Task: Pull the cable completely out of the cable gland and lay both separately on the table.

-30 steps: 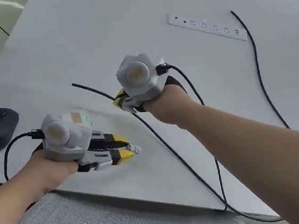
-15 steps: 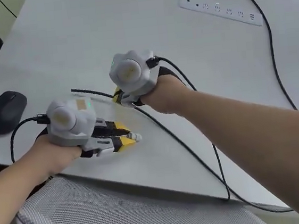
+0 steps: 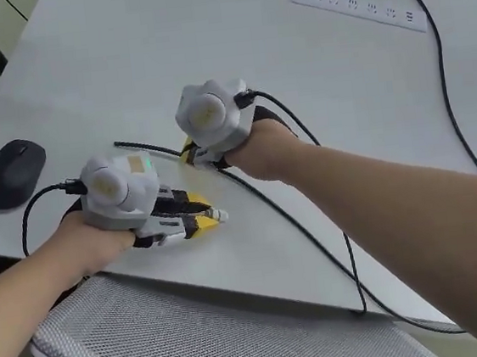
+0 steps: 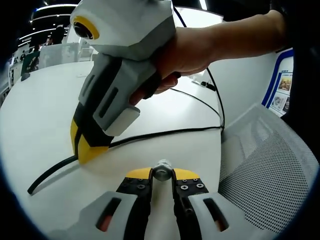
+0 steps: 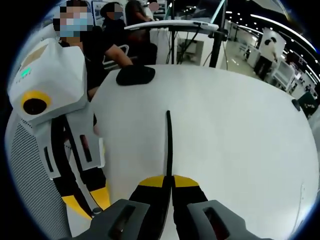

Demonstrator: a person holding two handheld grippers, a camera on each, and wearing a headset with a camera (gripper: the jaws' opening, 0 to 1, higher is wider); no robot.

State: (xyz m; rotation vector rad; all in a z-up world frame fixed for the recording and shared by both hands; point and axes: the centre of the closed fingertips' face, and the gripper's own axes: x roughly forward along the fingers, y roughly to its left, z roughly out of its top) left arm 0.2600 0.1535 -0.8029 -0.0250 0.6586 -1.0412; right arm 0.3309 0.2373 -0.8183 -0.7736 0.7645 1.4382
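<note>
While jaws of the left gripper (image 4: 161,175) pinch one cable gland (image 4: 161,168), those of the right gripper (image 5: 169,179) clamp one black cable (image 5: 168,140).

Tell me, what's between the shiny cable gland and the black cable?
Just bare white table, in the left gripper view. The left hand-held gripper holds the cable gland; the black cable, pinched by the right hand-held gripper, lies beyond.

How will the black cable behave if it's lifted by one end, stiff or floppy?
Probably semi-stiff: the cable runs nearly straight out from the right gripper. Over its length it likely sags, since it curves gently across the table in the left gripper view. It looks thin and light, so it should drag easily.
</note>
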